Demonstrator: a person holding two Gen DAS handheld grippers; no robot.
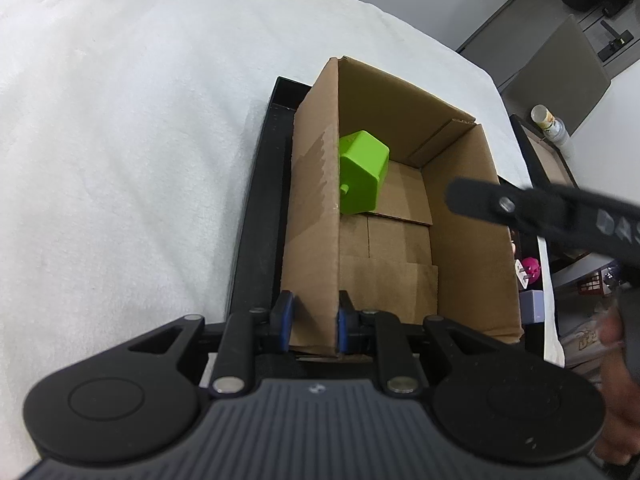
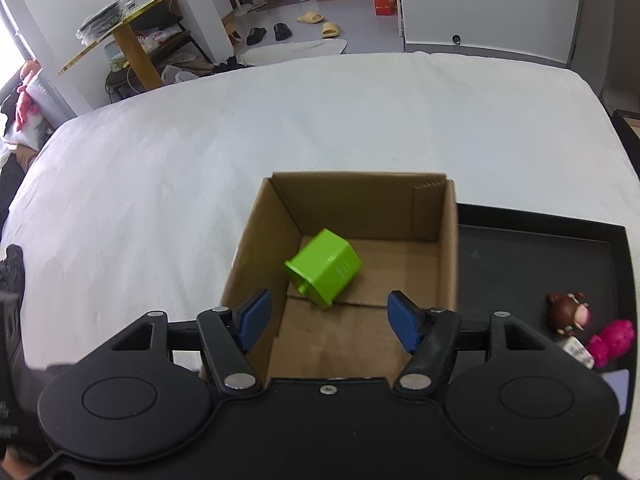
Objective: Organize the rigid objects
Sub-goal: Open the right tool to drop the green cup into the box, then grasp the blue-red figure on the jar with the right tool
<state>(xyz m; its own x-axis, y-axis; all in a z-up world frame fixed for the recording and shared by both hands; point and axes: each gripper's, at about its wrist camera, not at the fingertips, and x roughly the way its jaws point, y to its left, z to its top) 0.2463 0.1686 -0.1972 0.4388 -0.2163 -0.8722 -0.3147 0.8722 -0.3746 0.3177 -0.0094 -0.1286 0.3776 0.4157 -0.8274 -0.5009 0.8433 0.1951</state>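
Note:
An open cardboard box (image 1: 472,216) stands on a black tray (image 1: 256,184) on the white-covered surface. A green block (image 1: 362,178) lies tilted on the box floor; it also shows in the right wrist view (image 2: 324,268). My left gripper (image 1: 312,326) is shut on the box's near-left wall, one blue pad on each side. My right gripper (image 2: 328,320) is open and empty, above the box's (image 2: 352,204) near edge. One of its fingers (image 1: 540,208) shows in the left wrist view, over the box's right wall.
On the tray (image 2: 540,256) right of the box lie a brown figurine (image 2: 568,312), a pink toy (image 2: 612,342) and a white tag. The white cover (image 2: 200,160) spreads left and behind. Furniture and slippers stand on the floor beyond.

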